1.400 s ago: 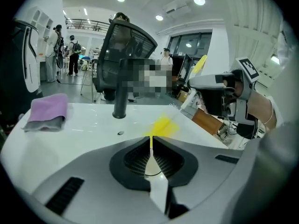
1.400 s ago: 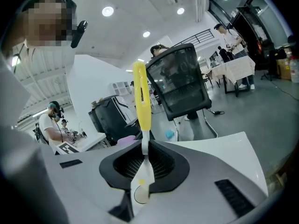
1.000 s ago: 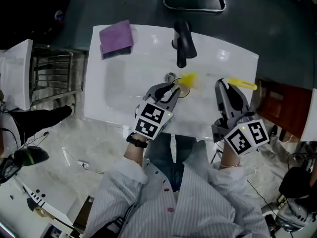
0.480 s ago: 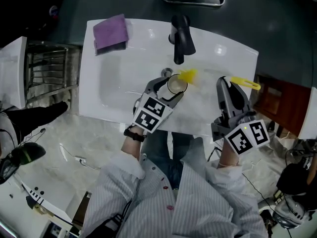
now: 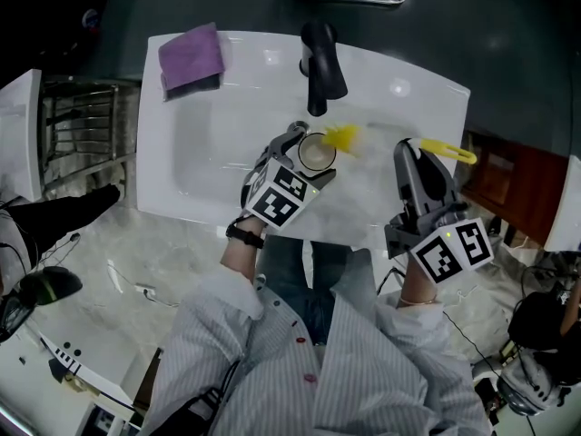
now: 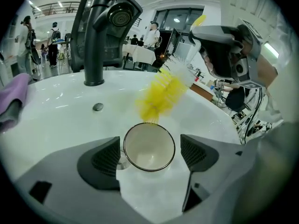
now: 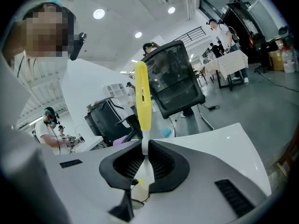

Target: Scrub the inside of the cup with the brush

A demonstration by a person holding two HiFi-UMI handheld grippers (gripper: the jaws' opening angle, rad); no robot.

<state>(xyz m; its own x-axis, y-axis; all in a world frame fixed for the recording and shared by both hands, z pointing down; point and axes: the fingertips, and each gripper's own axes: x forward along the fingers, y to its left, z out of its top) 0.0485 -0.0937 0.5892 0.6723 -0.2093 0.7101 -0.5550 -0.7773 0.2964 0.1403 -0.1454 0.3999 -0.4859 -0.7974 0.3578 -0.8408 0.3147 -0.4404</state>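
A small white cup [image 6: 149, 146] stands upright in the white sink basin [image 5: 218, 143], mouth up, between the jaws of my left gripper [image 6: 149, 154]. Those jaws are opening and stand wide: the right pad is clear of the cup and the left one is only near its side. In the head view the cup [image 5: 318, 153] sits just below the tap. My right gripper [image 7: 145, 158] is shut on the brush's yellow-and-white handle [image 7: 142, 97]. The yellow bristles [image 6: 161, 94] hover just above and behind the cup's rim, outside it. That gripper [image 5: 408, 157] is at the basin's right.
A black tap [image 5: 320, 57] rises at the back of the basin, with a drain plug [image 6: 97, 107] below it. A purple cloth [image 5: 191, 57] lies on the sink's back left corner. A metal rack [image 5: 86, 134] stands left of the sink.
My left gripper's jaws have spread from nearly shut on the cup to wide apart, leaving the cup standing on the basin. The right gripper and brush have barely moved.
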